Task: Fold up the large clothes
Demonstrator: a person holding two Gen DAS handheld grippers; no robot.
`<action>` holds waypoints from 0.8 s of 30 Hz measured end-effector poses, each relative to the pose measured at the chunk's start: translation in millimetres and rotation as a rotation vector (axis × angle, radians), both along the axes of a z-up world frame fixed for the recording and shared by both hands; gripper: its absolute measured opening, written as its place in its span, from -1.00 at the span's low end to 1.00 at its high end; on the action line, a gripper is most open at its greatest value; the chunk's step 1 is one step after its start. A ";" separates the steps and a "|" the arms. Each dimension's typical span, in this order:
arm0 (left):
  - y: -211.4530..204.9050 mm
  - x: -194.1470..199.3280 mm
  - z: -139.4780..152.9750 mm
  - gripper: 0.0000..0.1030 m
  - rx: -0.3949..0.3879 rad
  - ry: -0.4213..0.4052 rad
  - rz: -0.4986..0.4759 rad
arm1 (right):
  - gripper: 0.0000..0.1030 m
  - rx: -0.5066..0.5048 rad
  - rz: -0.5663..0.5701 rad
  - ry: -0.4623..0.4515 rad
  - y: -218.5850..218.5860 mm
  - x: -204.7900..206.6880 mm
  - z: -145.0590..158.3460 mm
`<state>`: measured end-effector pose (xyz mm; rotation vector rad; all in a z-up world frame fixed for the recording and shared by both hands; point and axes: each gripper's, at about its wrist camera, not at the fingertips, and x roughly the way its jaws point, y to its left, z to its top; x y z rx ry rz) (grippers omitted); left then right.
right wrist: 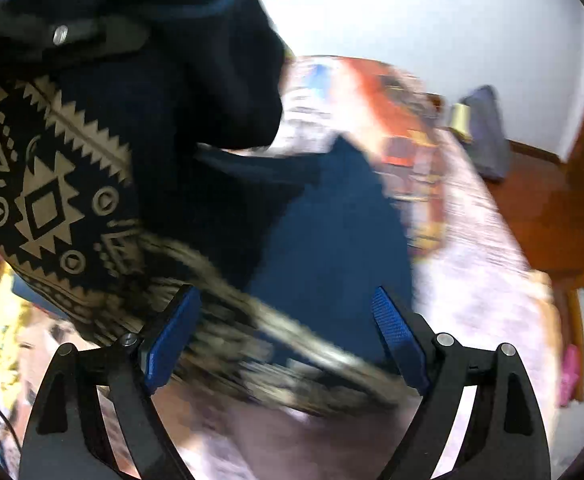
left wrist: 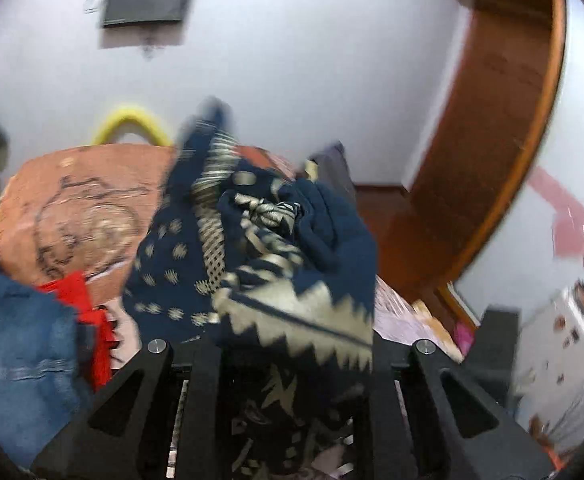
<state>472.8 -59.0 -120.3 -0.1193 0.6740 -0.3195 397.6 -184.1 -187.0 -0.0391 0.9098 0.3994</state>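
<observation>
A navy garment with a beige geometric print (left wrist: 259,248) hangs bunched from my left gripper (left wrist: 289,354). That gripper is shut on it, and the cloth drapes over the fingers and hides their tips. In the right wrist view the same garment (right wrist: 71,184) fills the upper left, wrapped around the left gripper's black body (right wrist: 59,34). Its plain navy part trails down onto the bed. My right gripper (right wrist: 287,332) stands open below it. The blue pads (right wrist: 171,336) are wide apart, and a blurred fold of the garment runs between them without being pressed.
The bed has a pale pink printed sheet (right wrist: 472,280). An orange cloth with a line drawing (left wrist: 83,208), denim (left wrist: 15,340) and a red piece (left wrist: 79,300) lie at the left. A wooden door (left wrist: 492,120) is at the right, with a grey bag (right wrist: 488,132) on the floor.
</observation>
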 end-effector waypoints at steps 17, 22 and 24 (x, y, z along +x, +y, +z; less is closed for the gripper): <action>-87.7 -9.0 -95.0 0.27 0.145 0.285 -0.293 | 0.67 -0.067 -0.214 0.049 -128.3 -29.8 3.0; -71.3 -36.2 -71.3 0.34 0.084 0.322 -0.291 | 0.67 -0.032 -0.186 -0.007 -122.1 -34.1 24.0; -67.6 -46.1 -64.5 0.37 0.098 0.325 -0.281 | 0.67 -0.015 -0.164 -0.033 -115.6 -34.0 33.3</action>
